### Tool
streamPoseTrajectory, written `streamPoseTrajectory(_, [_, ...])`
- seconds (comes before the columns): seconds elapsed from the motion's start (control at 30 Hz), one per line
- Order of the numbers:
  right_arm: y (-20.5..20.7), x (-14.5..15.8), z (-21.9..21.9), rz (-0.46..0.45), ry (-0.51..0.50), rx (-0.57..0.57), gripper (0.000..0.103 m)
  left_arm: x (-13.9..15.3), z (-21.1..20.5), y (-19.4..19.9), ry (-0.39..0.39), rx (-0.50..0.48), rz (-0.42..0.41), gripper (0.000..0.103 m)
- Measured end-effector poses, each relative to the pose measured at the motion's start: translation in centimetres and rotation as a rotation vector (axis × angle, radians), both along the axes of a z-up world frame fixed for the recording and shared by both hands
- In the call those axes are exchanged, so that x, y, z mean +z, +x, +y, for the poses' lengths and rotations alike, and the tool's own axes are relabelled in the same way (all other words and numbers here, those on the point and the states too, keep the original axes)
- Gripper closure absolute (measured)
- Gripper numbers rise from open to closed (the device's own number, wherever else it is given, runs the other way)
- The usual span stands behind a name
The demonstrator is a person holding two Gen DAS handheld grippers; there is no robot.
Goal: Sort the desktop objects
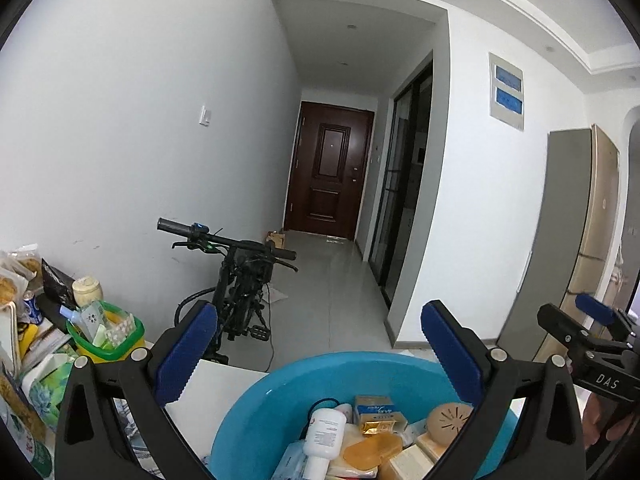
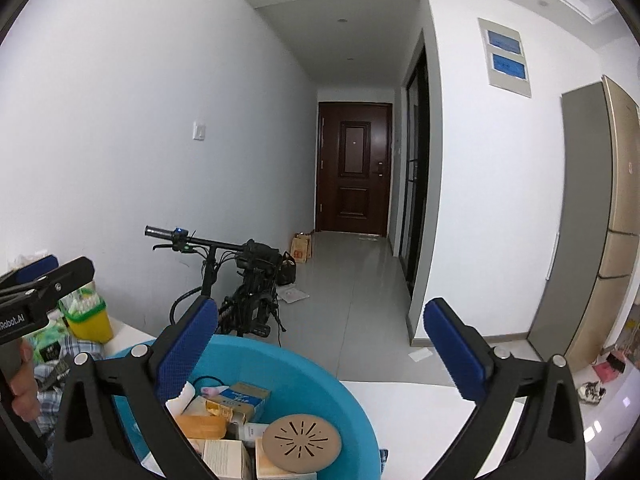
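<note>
A blue plastic basin (image 1: 256, 412) sits on the white table, full of small items: a white bottle (image 1: 322, 436), a gold-and-blue box (image 1: 374, 408), an orange soap-like piece (image 1: 372, 450) and a round tan disc (image 1: 448, 420). The basin also shows in the right wrist view (image 2: 320, 384), with the tan disc (image 2: 302, 442) near its front. My left gripper (image 1: 318, 350) is open and empty above the basin. My right gripper (image 2: 320, 346) is open and empty above the basin's right side. The right gripper shows at the edge of the left wrist view (image 1: 580, 322).
A green-and-yellow bin (image 1: 108, 338) of small packets, a tissue pack (image 1: 44, 384), a can and snack bags crowd the table's left side. A plaid cloth (image 2: 72, 354) lies left of the basin. A black bicycle (image 1: 240, 280) stands beyond the table. A fridge (image 2: 600, 216) is on the right.
</note>
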State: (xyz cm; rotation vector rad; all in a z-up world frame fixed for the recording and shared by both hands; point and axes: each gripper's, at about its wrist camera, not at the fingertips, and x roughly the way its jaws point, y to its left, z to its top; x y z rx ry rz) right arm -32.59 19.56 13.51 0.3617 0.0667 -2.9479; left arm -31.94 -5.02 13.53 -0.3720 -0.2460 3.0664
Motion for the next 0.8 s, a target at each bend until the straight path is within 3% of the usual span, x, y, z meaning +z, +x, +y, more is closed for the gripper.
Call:
streamPoseTrajectory(0.1, [-0.3, -0.1, 0.4, -0.015, -0.013, -0.014, 0.001, 0.0, 0.0, -0.2, 0.005, -0.034, -0.009, 0.0])
streamPoseTrajectory(0.3, [-0.6, -0.3, 0.9, -0.053, -0.023, -0.009, 0.001, 0.1, 1.5, 0.1, -0.062, -0.04, -0.006, 0.0])
streamPoseTrajectory(0.57, [1.1, 0.1, 0.9, -0.049, -0.009, -0.004, 0.001, 0.5, 0.9, 1.3, -0.011, -0.059, -0.03, 0.0])
streamPoseTrajectory(0.8, [3.4, 1.2, 1.3, -0.037, 0.002, -0.006, 0.001, 1.9, 0.7, 3.7, -0.021, -0.047, -0.022, 0.0])
